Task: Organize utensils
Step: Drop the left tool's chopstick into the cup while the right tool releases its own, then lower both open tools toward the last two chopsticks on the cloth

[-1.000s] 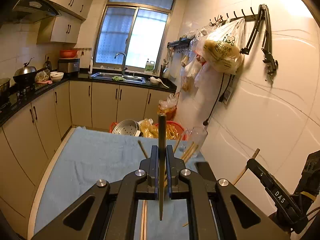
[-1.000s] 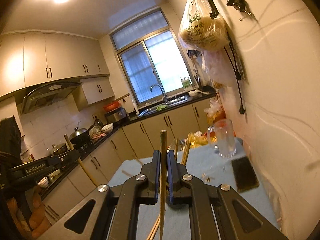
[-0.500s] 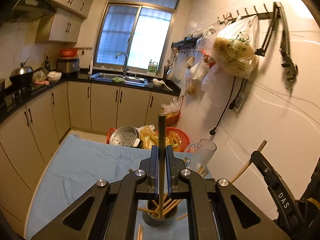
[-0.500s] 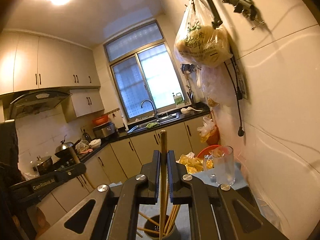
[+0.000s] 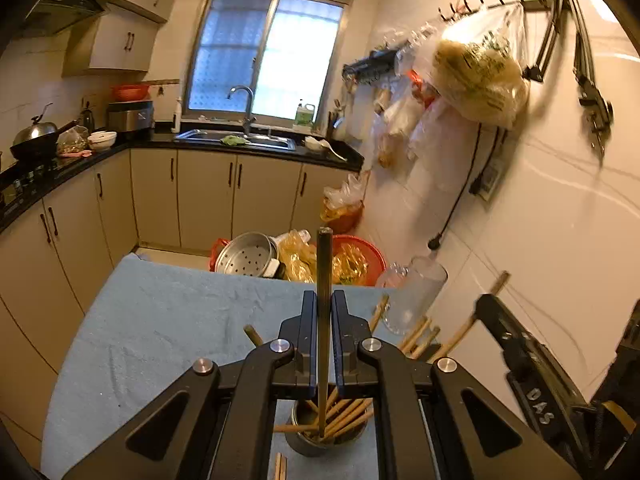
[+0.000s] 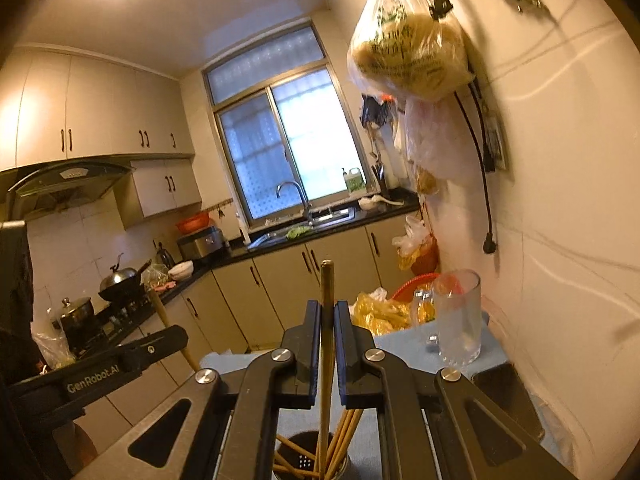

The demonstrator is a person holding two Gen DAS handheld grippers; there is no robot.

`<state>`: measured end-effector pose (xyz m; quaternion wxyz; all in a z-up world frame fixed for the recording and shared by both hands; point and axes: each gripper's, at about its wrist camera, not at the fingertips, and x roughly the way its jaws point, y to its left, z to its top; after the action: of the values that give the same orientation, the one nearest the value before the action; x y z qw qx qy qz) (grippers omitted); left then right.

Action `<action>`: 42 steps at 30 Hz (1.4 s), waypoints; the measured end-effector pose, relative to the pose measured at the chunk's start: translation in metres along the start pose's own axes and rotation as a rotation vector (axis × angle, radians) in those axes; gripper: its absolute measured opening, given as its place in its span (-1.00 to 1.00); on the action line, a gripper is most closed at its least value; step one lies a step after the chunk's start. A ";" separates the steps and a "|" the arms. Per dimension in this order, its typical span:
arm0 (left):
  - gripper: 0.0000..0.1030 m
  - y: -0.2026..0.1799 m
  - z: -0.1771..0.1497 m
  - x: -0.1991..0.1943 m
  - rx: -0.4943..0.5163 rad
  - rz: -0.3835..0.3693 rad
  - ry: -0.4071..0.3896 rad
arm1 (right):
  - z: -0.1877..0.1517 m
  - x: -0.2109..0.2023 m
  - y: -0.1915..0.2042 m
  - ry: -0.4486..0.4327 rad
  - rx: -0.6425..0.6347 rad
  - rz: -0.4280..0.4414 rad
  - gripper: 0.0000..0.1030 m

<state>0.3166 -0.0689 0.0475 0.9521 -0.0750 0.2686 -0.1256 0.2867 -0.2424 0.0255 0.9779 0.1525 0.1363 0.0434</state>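
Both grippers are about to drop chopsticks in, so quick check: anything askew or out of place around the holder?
Yes. In the metal holder one chopstick lies crosswise over the rim instead of standing. Two more chopsticks lie loose on the blue cloth beside it.

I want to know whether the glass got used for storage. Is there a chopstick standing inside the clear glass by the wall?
No, in the right wrist view the clear glass stands empty.

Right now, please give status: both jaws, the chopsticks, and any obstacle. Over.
Left gripper shut on dark chopstick. Right gripper shut on wooden chopstick. Both tips over metal holder, already crowded with chopsticks. Glass mug stands apart.
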 end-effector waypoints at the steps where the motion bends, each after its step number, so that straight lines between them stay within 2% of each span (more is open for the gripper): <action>1: -0.86 -0.002 -0.002 0.001 0.016 0.006 0.001 | -0.003 0.002 0.000 0.008 0.000 -0.001 -0.85; 9: -0.85 0.002 -0.021 0.012 0.071 0.042 0.030 | -0.026 0.017 -0.008 0.075 0.019 0.007 -0.84; 14: -0.84 0.010 -0.024 0.022 0.060 0.068 0.041 | -0.036 0.020 -0.012 0.115 0.014 0.000 -0.84; 19: -0.83 0.012 -0.024 0.029 0.046 0.057 0.061 | -0.040 0.023 -0.020 0.143 0.053 -0.006 -0.78; 20: -0.79 0.013 -0.024 0.027 0.038 0.063 0.072 | -0.040 0.024 -0.020 0.164 0.052 0.001 -0.78; 21: -0.66 0.015 -0.025 0.024 0.028 0.066 0.074 | -0.039 0.024 -0.020 0.176 0.051 -0.004 -0.75; 22: -0.40 0.018 -0.025 0.021 0.018 0.065 0.075 | -0.038 0.023 -0.021 0.200 0.059 -0.008 -0.74; 23: -0.27 0.022 -0.025 0.013 -0.004 0.059 0.076 | -0.037 0.021 -0.021 0.214 0.074 0.001 -0.72; 25: 0.12 0.029 -0.024 -0.006 -0.040 0.046 0.053 | -0.034 0.008 -0.021 0.222 0.110 0.020 -0.66; 26: 0.17 0.034 -0.024 -0.021 -0.057 0.051 0.031 | -0.031 -0.004 -0.019 0.212 0.097 -0.001 -0.56; 27: 0.19 0.038 -0.025 -0.036 -0.073 0.059 0.020 | -0.030 -0.012 -0.018 0.208 0.093 -0.003 -0.48; 31: 0.19 0.052 -0.041 -0.082 -0.101 0.069 0.042 | -0.038 -0.056 -0.008 0.213 0.091 0.051 -0.44; 35: 0.22 0.067 -0.086 -0.134 -0.113 0.113 0.061 | -0.076 -0.098 0.009 0.294 0.032 0.091 -0.43; 38: 0.22 0.073 -0.121 -0.153 -0.116 0.127 0.108 | -0.107 -0.121 0.016 0.356 0.022 0.132 -0.43; 42: 0.22 0.079 -0.158 -0.168 -0.146 0.119 0.157 | -0.143 -0.139 0.015 0.421 0.031 0.142 -0.43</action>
<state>0.1105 0.0422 -0.0197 0.9258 -0.1177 0.3550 -0.0544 0.1130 -0.2050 -0.0658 0.9198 0.1645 0.3271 0.1410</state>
